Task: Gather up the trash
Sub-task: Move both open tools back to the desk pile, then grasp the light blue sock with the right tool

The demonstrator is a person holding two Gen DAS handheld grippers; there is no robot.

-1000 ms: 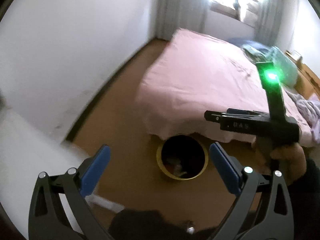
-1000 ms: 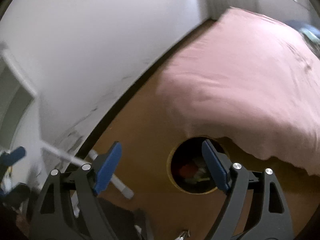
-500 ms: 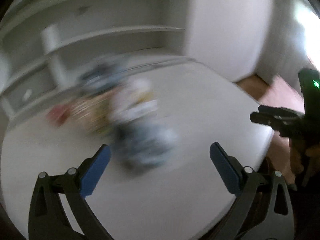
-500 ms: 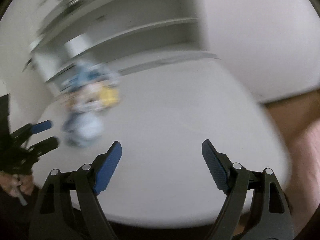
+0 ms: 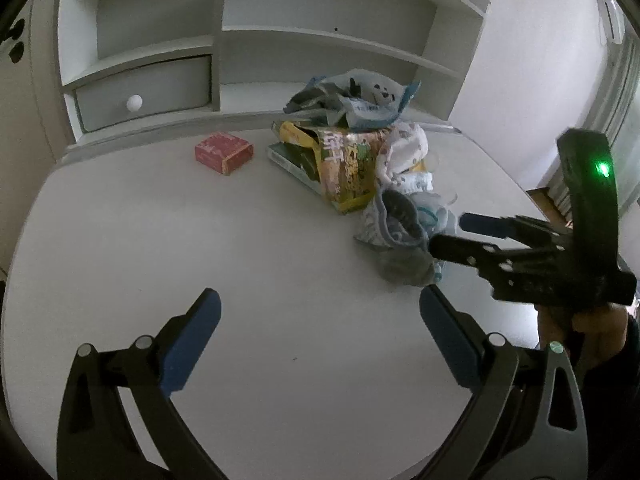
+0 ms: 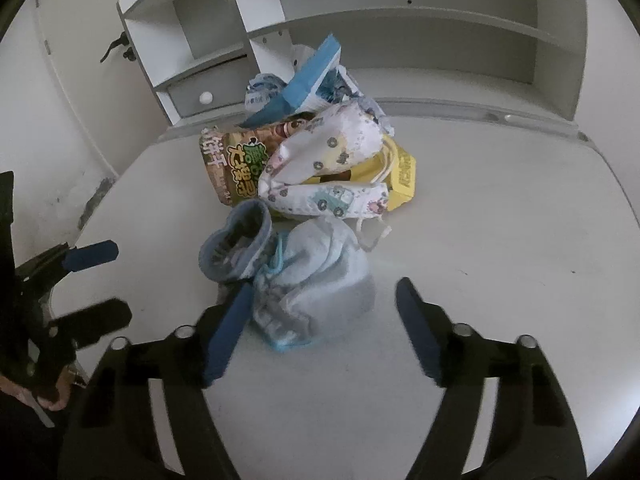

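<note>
My right tongs [image 6: 320, 320], spread apart, straddle the pale blue bundle [image 6: 316, 280]: soft, light, best pinched mid-bulge. My left tongs [image 5: 320, 336] also gape, holding nothing.

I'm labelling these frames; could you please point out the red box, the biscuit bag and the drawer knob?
red box [image 5: 224, 152], left wrist view, top face.
biscuit bag [image 6: 236, 164], right wrist view, printed front.
drawer knob [image 5: 134, 102], left wrist view, round front.
</note>
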